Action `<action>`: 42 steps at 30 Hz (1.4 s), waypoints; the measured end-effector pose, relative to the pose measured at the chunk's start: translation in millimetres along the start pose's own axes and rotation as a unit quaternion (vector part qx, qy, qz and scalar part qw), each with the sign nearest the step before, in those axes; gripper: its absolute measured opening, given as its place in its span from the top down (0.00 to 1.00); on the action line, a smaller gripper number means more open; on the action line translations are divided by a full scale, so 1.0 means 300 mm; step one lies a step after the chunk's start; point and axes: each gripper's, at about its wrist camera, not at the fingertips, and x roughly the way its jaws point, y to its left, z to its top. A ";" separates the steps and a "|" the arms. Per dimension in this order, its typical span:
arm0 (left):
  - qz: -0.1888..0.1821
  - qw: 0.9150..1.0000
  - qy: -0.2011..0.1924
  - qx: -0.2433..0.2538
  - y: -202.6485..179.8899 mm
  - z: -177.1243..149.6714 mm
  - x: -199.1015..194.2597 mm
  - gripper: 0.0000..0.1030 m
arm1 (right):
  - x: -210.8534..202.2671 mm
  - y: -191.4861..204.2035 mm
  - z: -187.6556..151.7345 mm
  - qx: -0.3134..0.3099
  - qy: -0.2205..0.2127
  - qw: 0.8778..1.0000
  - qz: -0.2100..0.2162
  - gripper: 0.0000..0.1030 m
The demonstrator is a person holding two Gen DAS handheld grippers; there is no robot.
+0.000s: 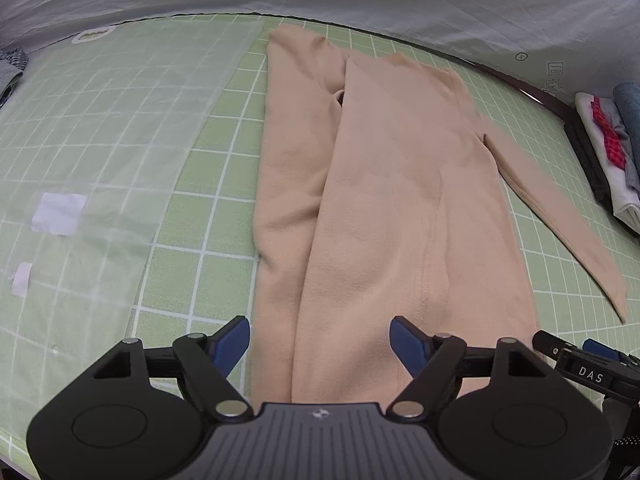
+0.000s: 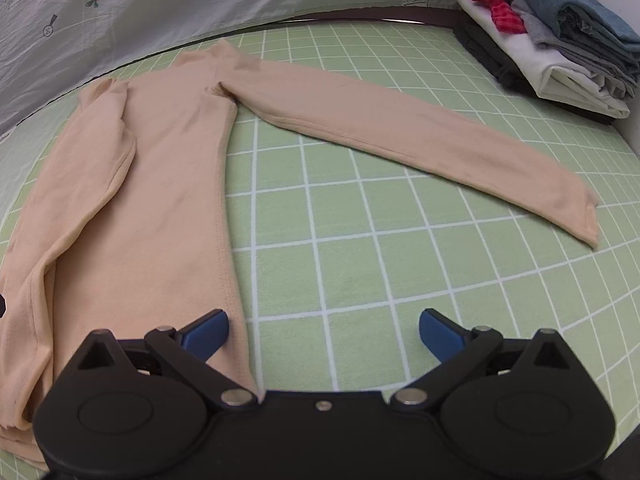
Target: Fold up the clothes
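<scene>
Both claws are seen with their blue pads spread wide and nothing gripped between them. By the left claw (image 1: pixel 320 340) the near end of a peach long-sleeved top (image 1: pixel 380 208) is framed, the cloth lying flat beneath the parted pads without being pressed by them. By the right claw (image 2: pixel 324 332) mostly bare green checked cloth (image 2: pixel 360 264) is framed; its left pad (image 2: pixel 208 330) is seen over the right side seam of the top (image 2: pixel 160 200), its right pad over the bare cloth. The top is laid lengthwise across the middle of the worktop, from the near edge to the far edge. Its left side has been folded over onto the body, while its right sleeve (image 2: pixel 400 136) is stretched out flat toward the right, the cuff lying well apart from the body. A stack of folded clothes (image 2: pixel 560 52) is seen at the far right corner of the worktop, near the sleeve but not touching it. A clear plastic sheet (image 1: pixel 100 160) with white labels is spread over the left part of the worktop, just beside the top. Behind the far edge a pale printed sheet (image 2: pixel 200 0) is hung.
</scene>
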 end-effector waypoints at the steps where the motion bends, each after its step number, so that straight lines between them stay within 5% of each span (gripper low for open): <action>1: 0.003 1.000 0.000 0.004 -0.005 0.017 0.009 0.25 | 0.009 -0.019 0.010 0.012 0.001 1.000 -0.001 0.00; 15: 0.040 0.999 0.015 0.028 -0.065 0.319 0.200 0.22 | 0.157 -0.259 0.203 0.145 -0.035 0.983 -0.103 0.00; 23: 0.071 0.994 0.020 0.078 -0.125 0.348 0.281 0.03 | 0.210 -0.425 0.247 0.207 -0.086 0.961 -0.159 0.00; 30: 0.068 0.995 0.026 0.074 -0.123 0.372 0.281 0.00 | 0.232 -0.489 0.286 0.213 -0.101 0.960 -0.152 0.00; 39: 0.071 0.995 0.026 0.071 -0.143 0.380 0.293 0.00 | 0.228 -0.611 0.327 0.298 -0.144 0.941 -0.072 0.00; 42: 0.071 0.995 0.021 0.071 -0.139 0.369 0.287 0.00 | 0.262 -0.595 0.363 0.249 -0.130 0.954 -0.102 0.00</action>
